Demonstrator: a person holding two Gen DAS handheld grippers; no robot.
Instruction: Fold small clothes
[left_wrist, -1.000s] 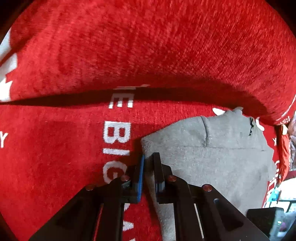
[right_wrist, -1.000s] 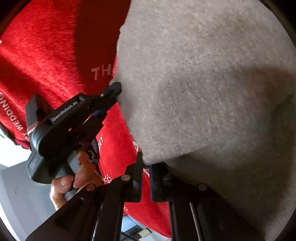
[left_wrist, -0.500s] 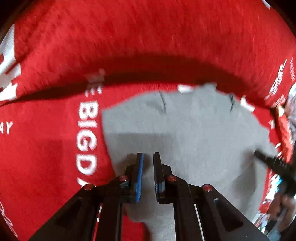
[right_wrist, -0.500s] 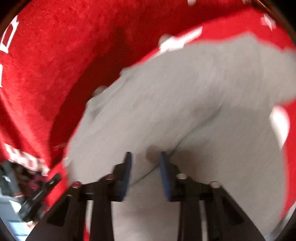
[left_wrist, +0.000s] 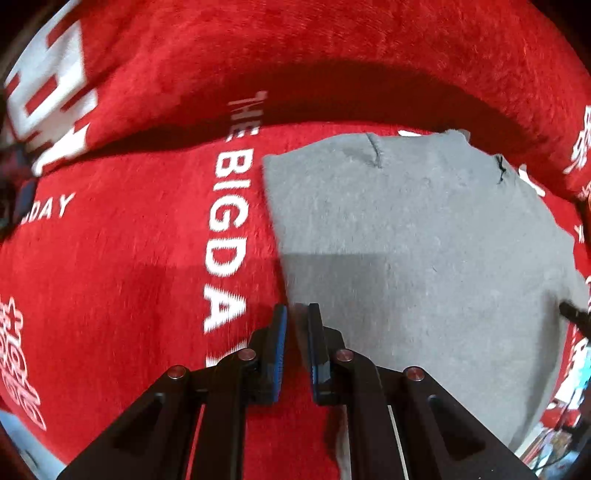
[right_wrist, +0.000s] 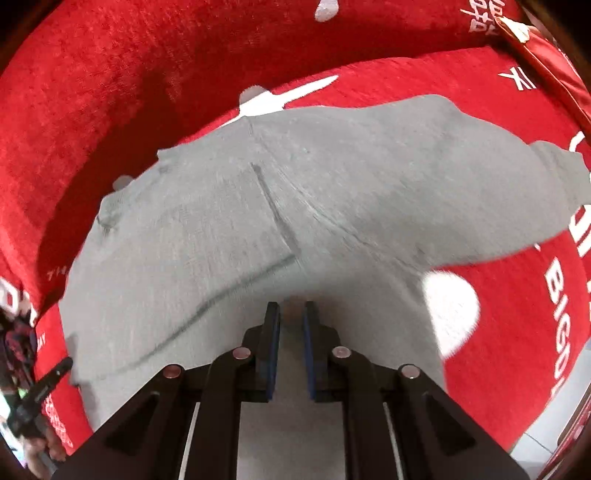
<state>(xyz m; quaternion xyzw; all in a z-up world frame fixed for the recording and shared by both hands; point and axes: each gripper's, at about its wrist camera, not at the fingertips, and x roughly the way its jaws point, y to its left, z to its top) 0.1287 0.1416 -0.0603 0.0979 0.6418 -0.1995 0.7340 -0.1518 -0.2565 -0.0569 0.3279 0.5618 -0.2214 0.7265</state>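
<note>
A small grey knit garment (left_wrist: 424, 258) lies spread flat on a red cloth with white lettering (left_wrist: 129, 258). It also shows in the right wrist view (right_wrist: 295, 206), where a seam line runs across it. My left gripper (left_wrist: 295, 314) hovers at the garment's left edge, jaws slightly apart, holding nothing. My right gripper (right_wrist: 291, 312) hovers over the garment's near part, jaws slightly apart, holding nothing. The tip of the right gripper shows at the right edge of the left wrist view (left_wrist: 574, 314).
The red cloth rises in a raised fold behind the garment (left_wrist: 332, 44). White printed shapes lie on the cloth (right_wrist: 450, 310). The left gripper and the hand holding it show at the lower left of the right wrist view (right_wrist: 37, 391).
Both grippers have let go of the grey garment and pulled back. The garment, lifted a second ago, now lies flat on the red cloth.
</note>
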